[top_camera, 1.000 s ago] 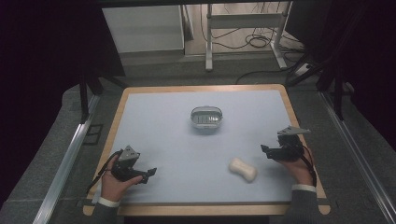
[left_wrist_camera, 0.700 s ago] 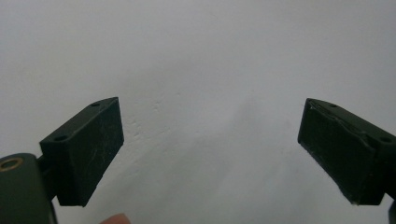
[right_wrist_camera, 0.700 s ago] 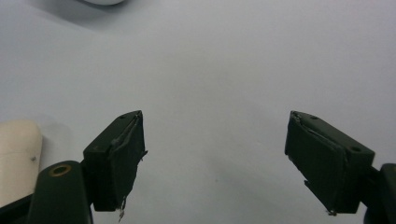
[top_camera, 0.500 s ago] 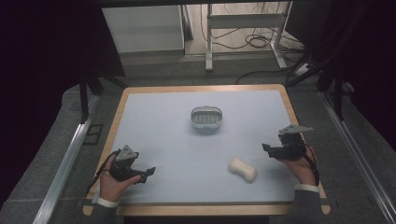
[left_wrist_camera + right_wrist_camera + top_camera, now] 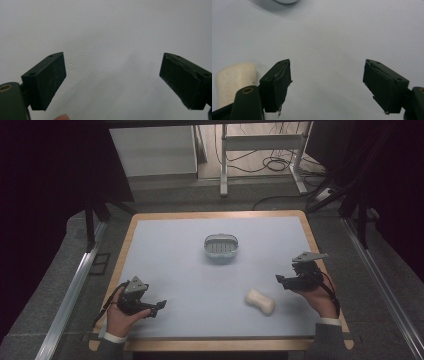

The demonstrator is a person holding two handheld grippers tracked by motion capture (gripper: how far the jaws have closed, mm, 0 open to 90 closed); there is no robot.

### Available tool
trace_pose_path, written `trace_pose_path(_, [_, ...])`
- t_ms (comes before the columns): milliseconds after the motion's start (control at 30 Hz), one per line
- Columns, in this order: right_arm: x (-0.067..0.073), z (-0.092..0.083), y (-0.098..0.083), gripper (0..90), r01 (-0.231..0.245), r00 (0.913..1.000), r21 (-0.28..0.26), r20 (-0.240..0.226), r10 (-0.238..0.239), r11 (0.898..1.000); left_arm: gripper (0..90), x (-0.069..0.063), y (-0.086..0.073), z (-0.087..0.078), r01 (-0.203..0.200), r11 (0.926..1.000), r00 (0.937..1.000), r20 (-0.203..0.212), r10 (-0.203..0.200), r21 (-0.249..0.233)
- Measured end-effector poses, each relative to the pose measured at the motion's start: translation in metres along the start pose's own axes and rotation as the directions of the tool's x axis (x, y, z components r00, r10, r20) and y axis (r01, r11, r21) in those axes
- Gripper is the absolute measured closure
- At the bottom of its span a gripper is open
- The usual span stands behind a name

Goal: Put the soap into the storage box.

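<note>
A cream bar of soap [image 5: 259, 301] lies on the pale table top [image 5: 170, 260], front right of centre. A grey oval soap dish [image 5: 220, 248] with a slotted floor stands in the middle, farther back. My right gripper [image 5: 281, 280] is held just right of the soap and points left, open and empty. In the right gripper view the soap [image 5: 234, 80] sits beside the left jaw, outside the open gap [image 5: 327, 85], and the dish's edge [image 5: 287, 1] peeks in at the top. My left gripper [image 5: 160, 305] hovers at the front left, open [image 5: 112, 82] over bare table.
A wooden rim [image 5: 215, 214] borders the table. Grey floor and metal rails [image 5: 70, 285] run along both sides. A white cabinet [image 5: 150, 150] and a metal frame with cables [image 5: 260, 150] stand beyond the far edge.
Both hands have only wobbled slightly in place. The soap and the dish have not moved.
</note>
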State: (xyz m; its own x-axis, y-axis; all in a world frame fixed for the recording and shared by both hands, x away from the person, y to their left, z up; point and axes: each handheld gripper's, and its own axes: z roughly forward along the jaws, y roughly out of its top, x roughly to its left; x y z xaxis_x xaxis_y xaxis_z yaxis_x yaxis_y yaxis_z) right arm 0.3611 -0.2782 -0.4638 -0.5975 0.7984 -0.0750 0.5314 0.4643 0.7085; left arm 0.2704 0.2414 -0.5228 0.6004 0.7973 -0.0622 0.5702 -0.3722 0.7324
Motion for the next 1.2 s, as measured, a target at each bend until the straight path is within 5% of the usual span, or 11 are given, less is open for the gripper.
trace_pose_path(567, [0.024, -0.006, 0.025, 22.1, 0.045, 0.9987, 0.111, -0.029, -0.042, 0.993, 7.2, 0.000, -0.002, -0.008, 0.001, 0.9999, 1.0000, 0.007, -0.001, -0.012])
trace_pose_path(800, [0.037, -0.003, 0.030, 22.2, 0.103, 0.9945, 0.143, -0.035, -0.099, 0.984, 7.2, 0.000, -0.002, -0.008, 0.000, 0.9999, 1.0000, 0.009, 0.000, -0.013])
trace_pose_path(1200, [0.064, 0.005, 0.031, 24.1, 0.188, 0.9784, 0.216, -0.127, -0.163, 0.958, 7.1, -0.002, -0.003, -0.008, -0.003, 1.0000, 0.9999, 0.010, 0.003, -0.008])
